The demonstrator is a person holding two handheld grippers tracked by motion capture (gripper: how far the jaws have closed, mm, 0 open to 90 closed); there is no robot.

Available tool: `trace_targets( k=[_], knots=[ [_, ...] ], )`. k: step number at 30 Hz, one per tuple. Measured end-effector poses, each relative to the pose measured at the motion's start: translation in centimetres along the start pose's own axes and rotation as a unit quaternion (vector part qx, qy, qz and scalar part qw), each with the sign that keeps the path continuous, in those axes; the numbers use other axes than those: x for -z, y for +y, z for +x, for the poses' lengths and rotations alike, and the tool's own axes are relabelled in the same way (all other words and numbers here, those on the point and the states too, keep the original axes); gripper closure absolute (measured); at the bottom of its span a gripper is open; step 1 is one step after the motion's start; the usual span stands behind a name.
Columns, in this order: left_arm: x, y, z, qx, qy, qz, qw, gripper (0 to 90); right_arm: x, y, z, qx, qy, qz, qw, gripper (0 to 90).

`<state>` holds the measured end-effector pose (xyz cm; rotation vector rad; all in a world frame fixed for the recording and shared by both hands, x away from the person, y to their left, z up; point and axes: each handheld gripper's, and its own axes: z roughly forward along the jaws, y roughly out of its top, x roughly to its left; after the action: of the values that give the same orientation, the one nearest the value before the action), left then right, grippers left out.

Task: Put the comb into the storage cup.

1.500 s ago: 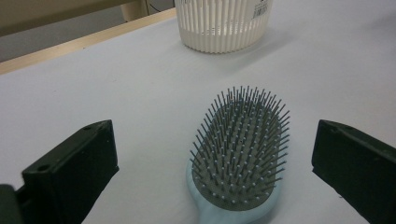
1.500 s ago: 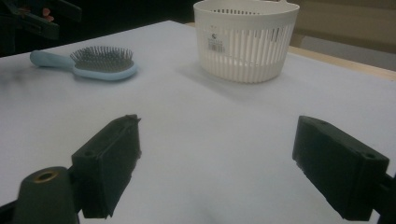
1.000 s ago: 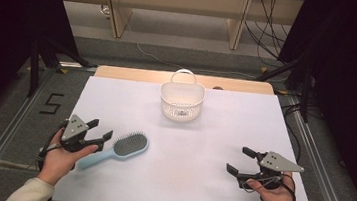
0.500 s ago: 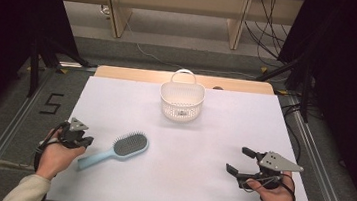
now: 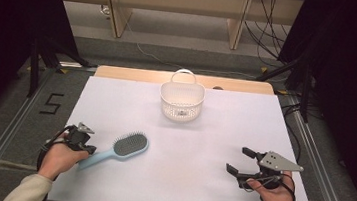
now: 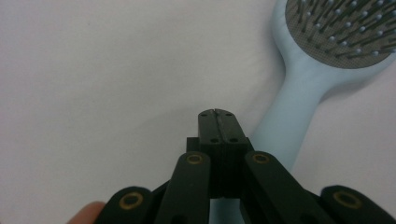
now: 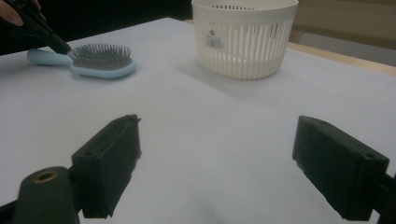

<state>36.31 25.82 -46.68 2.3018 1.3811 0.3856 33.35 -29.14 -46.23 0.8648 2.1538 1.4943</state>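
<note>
left gripper [image 6: 218, 114]: jaws pressing together on nothing, sitting just beside the hairbrush [image 6: 299, 93] handle
right gripper [image 7: 215, 158]: jaws gaping wide, facing the basket [image 7: 244, 35]

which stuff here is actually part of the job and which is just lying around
In the job:
- hairbrush, light blue, flat on the table beside the shut left gripper
- white basket, probably where it goes

Just lying about:
- cables on the floor behind the table
- right gripper, open and idle over bare table
</note>
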Motion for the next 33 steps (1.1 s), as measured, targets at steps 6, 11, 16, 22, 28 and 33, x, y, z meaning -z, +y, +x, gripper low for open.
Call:
trace_targets(
  k=[6,11,16,22,28,33],
  knots=[
    [0.0,0.0,-0.2,-0.005,-0.005,0.015,0.9999,90.0,0.0,0.0,0.0,0.0,0.0,0.0,1.0,15.9],
    [-0.1,-0.2,-0.5,-0.008,-0.023,0.033,0.9992,90.0,0.0,0.0,0.0,0.0,0.0,0.001,1.0,15.9],
    [0.1,-0.2,-1.0,-0.017,-0.032,0.043,0.9984,90.0,0.0,0.0,0.0,0.0,0.0,0.001,1.0,15.9],
    [0.3,-0.3,-1.5,-0.023,-0.037,0.05,0.9978,90.0,0.0,0.0,0.0,0.0,0.0,0.001,1.0,15.9],
    [0.5,-0.2,-1.5,-0.029,-0.023,0.025,0.999,89.7,0.0,0.0,0.0,0.0,0.0,0.001,1.0,15.8],
    [1.1,0.1,-1.2,-0.047,-0.013,-0.023,0.9985,76.3,0.0,0.0,0.0,0.0,0.0,0.001,1.0,15.9]
  ],
)
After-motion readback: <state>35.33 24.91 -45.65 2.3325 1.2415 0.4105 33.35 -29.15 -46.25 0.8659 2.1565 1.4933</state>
